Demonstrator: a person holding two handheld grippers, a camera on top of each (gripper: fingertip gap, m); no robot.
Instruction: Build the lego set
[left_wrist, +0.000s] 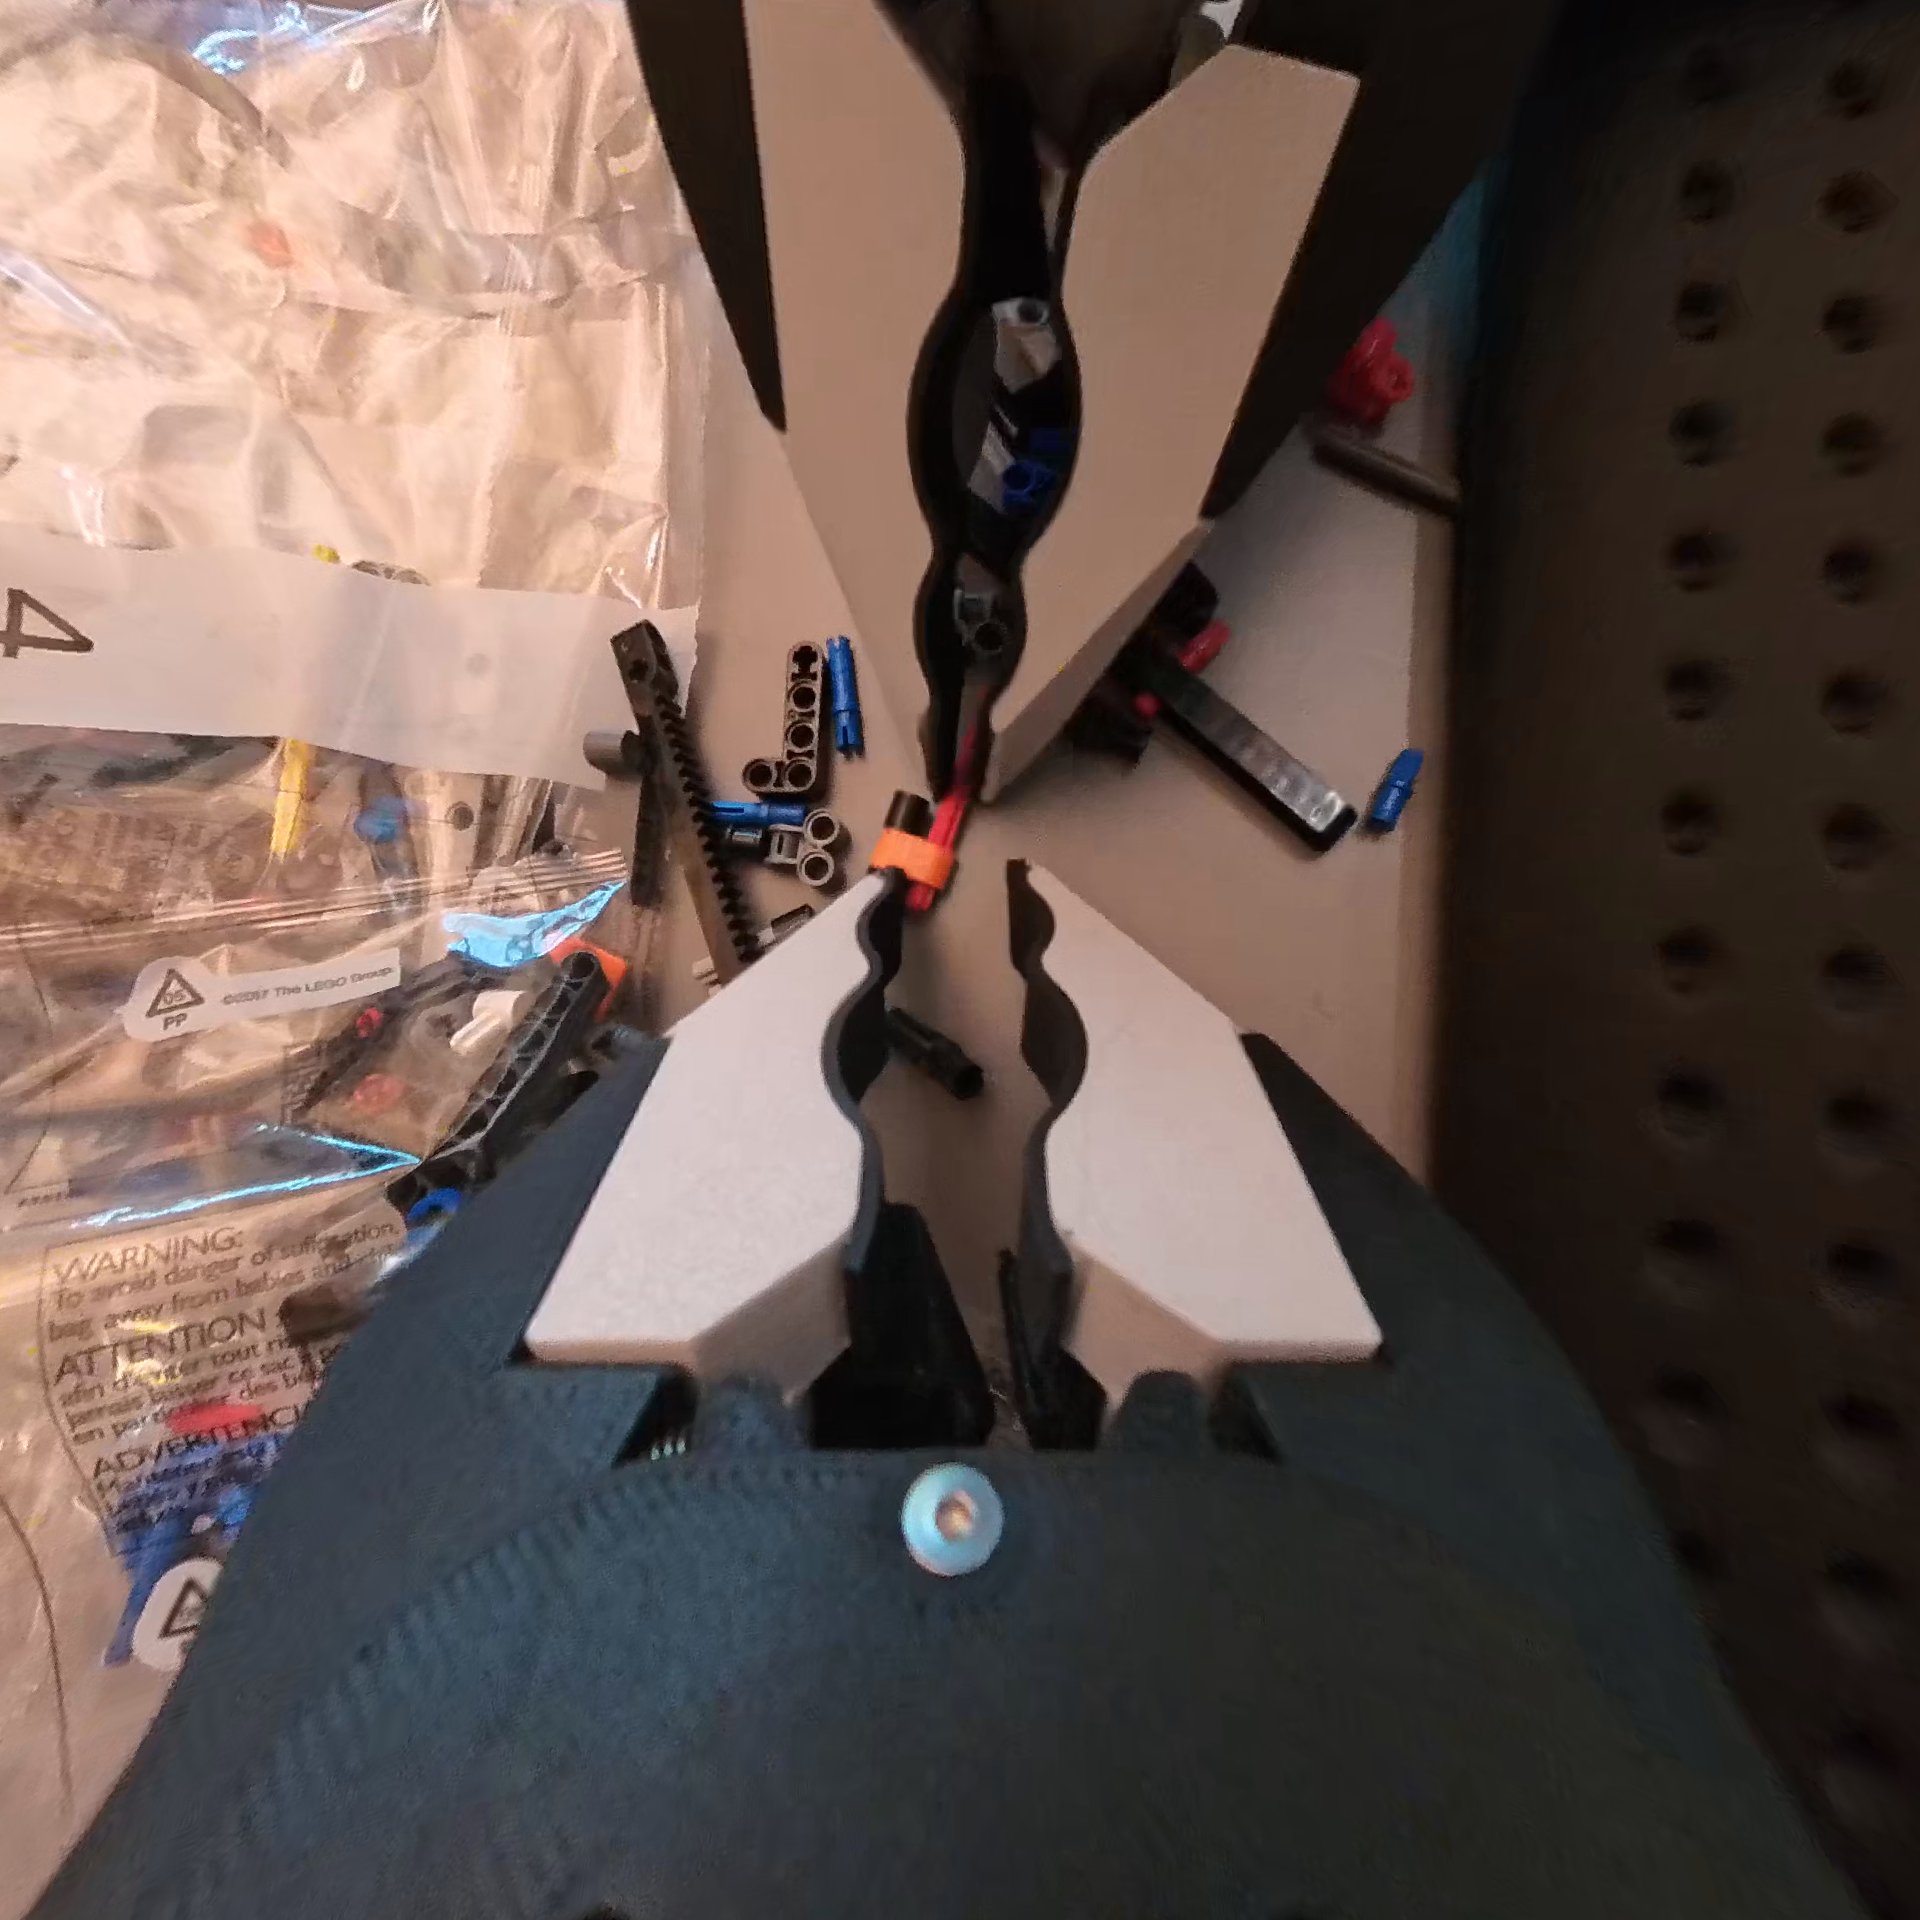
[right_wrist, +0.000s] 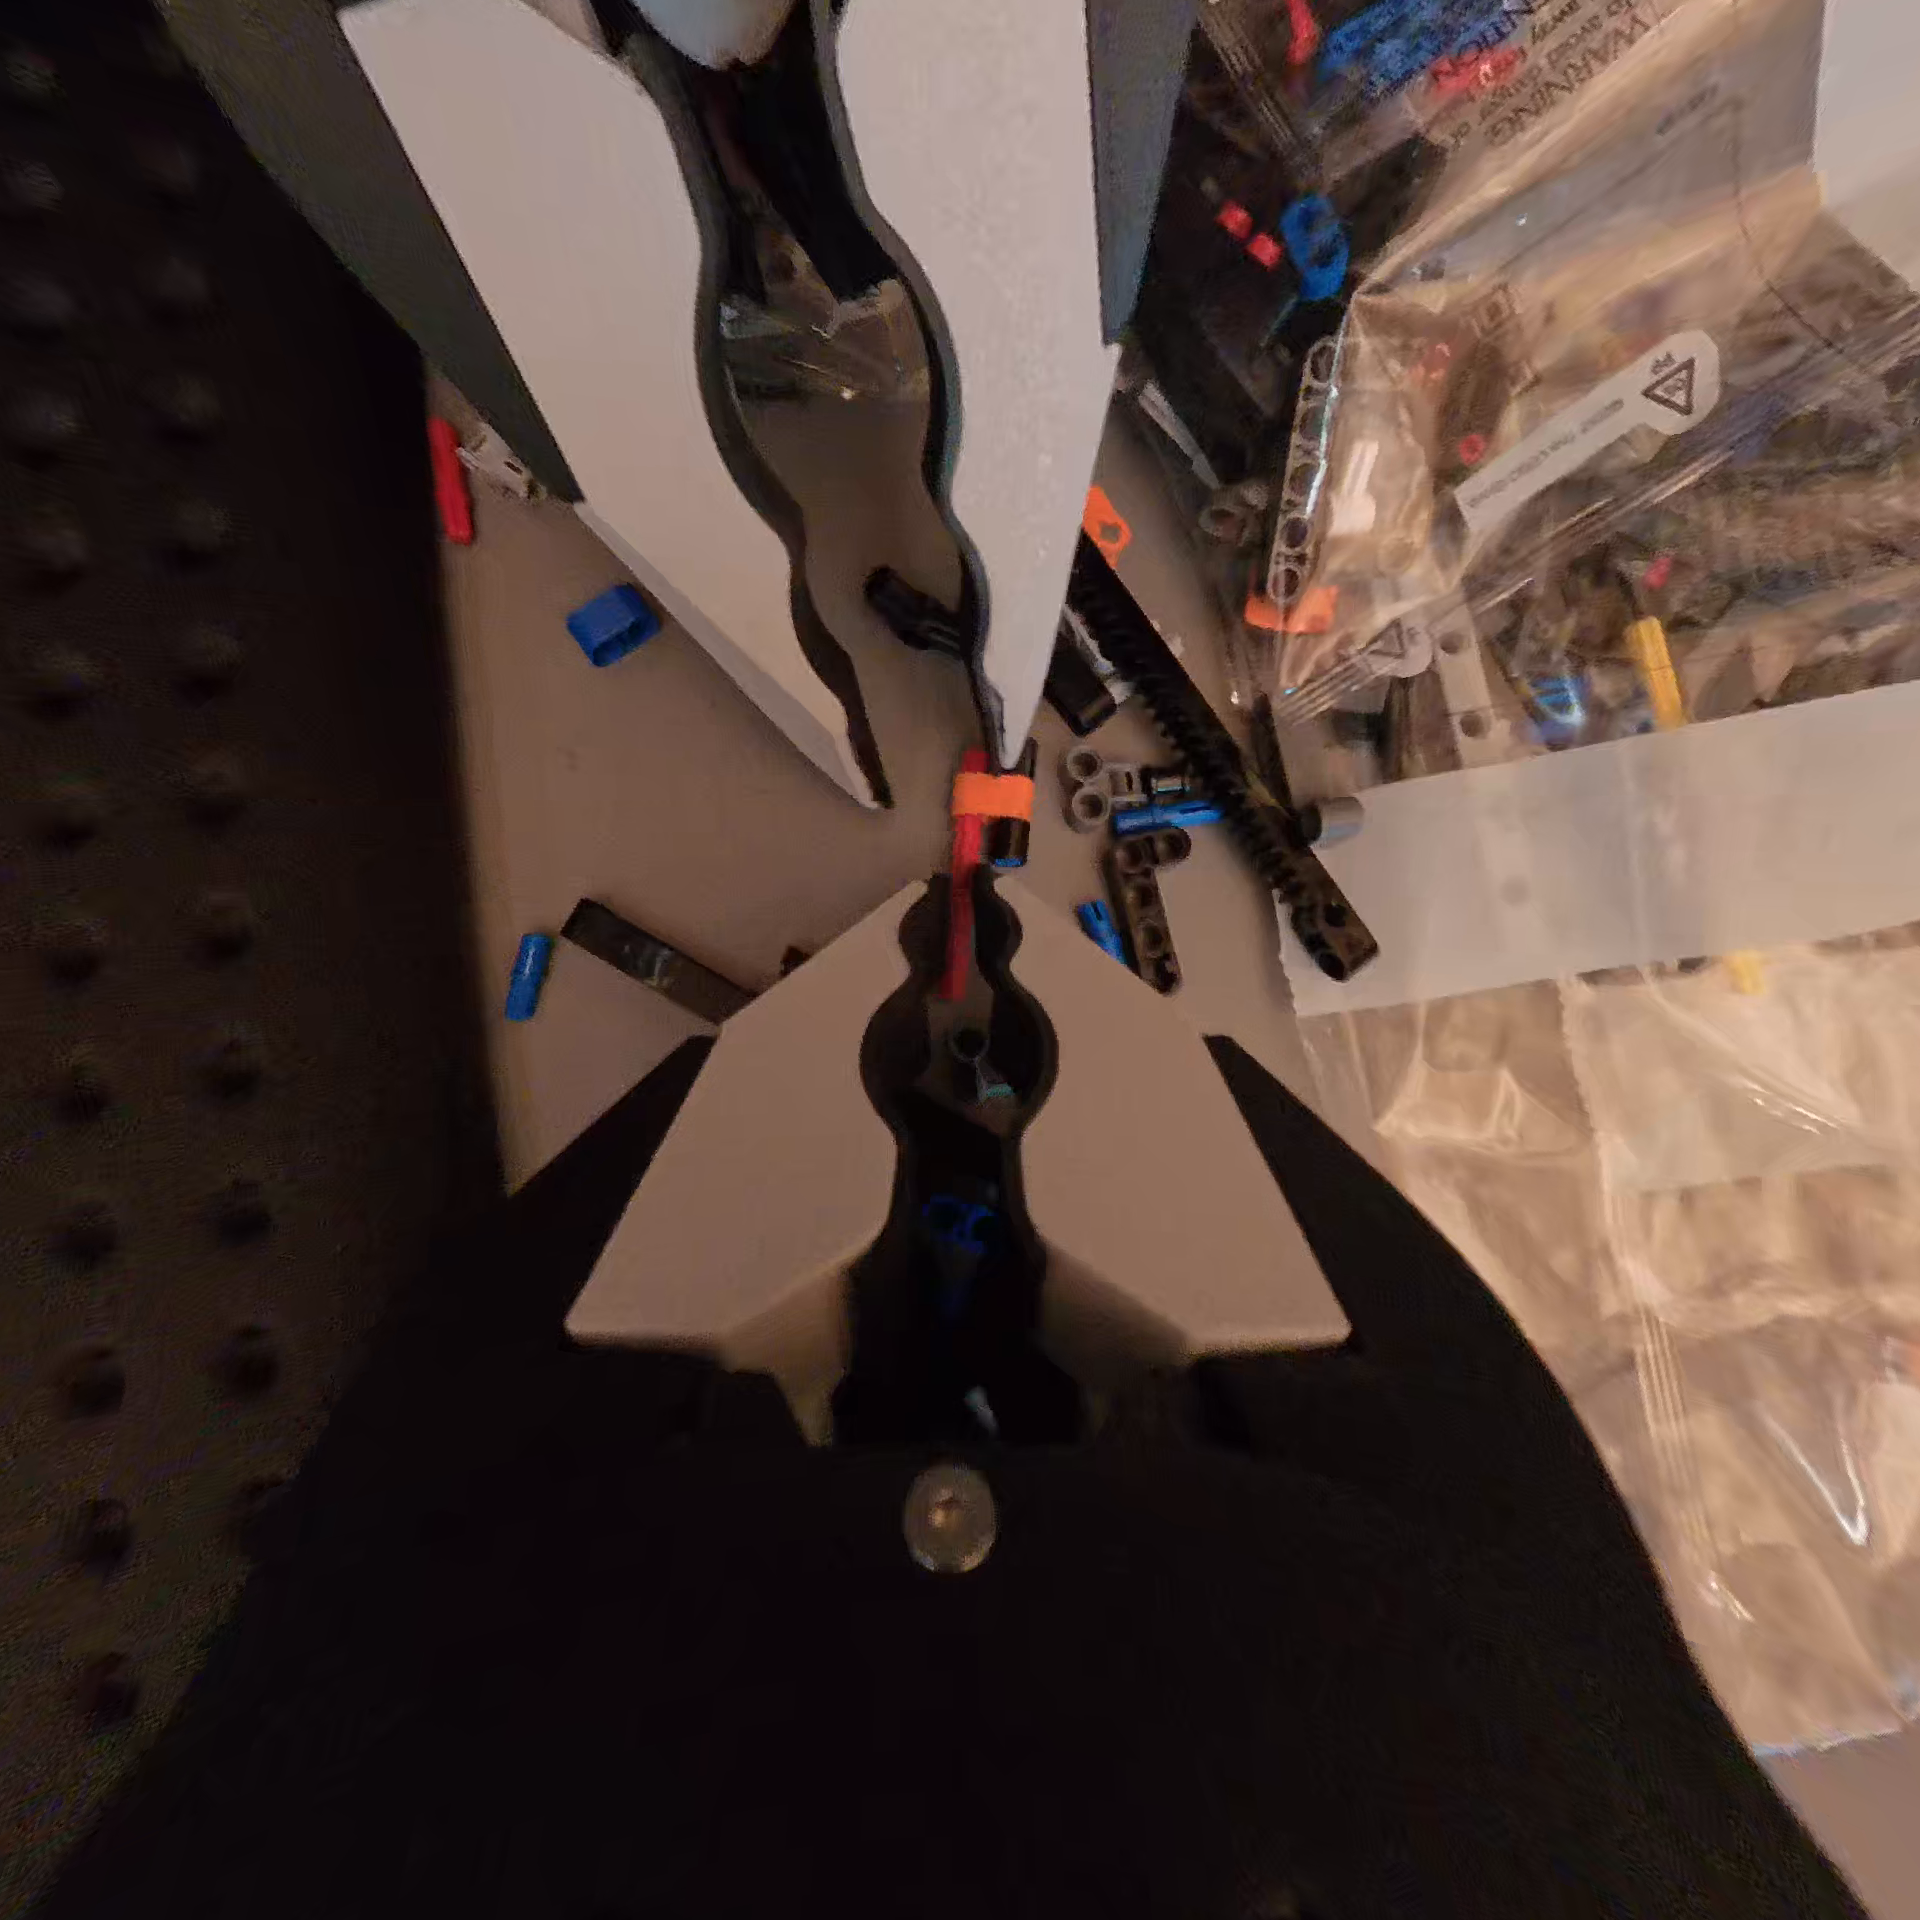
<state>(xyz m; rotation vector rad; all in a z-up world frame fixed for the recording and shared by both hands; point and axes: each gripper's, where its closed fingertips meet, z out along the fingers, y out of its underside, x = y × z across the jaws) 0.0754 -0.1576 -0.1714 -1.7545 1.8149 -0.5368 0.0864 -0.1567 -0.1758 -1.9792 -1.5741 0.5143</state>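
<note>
My right gripper (right_wrist: 966, 888) is shut on a thin red axle (right_wrist: 961, 925). An orange connector (right_wrist: 992, 798) with a short black pin sits on the axle's free end, just above the beige table (right_wrist: 644, 790). My left gripper (left_wrist: 951, 873) is open, its tips either side of that end. One fingertip (left_wrist: 878, 883) touches the orange connector (left_wrist: 912, 844). In the left wrist view the right gripper (left_wrist: 961, 769) comes in from the top, jaws closed on the axle (left_wrist: 951, 816). In the right wrist view the left gripper (right_wrist: 945, 774) comes in from the top.
Clear bags of parts (left_wrist: 260, 416) lie beside the work spot and also show in the right wrist view (right_wrist: 1558, 468). Loose on the table are a black gear rack (left_wrist: 675, 790), a grey L-beam (left_wrist: 795, 727), blue pins (left_wrist: 847, 691), a black beam (left_wrist: 1268, 769) and a black pin (left_wrist: 935, 1049). A dark dotted surface (left_wrist: 1714, 935) borders the table. My two grippers' fingertips are within a few centimetres of each other.
</note>
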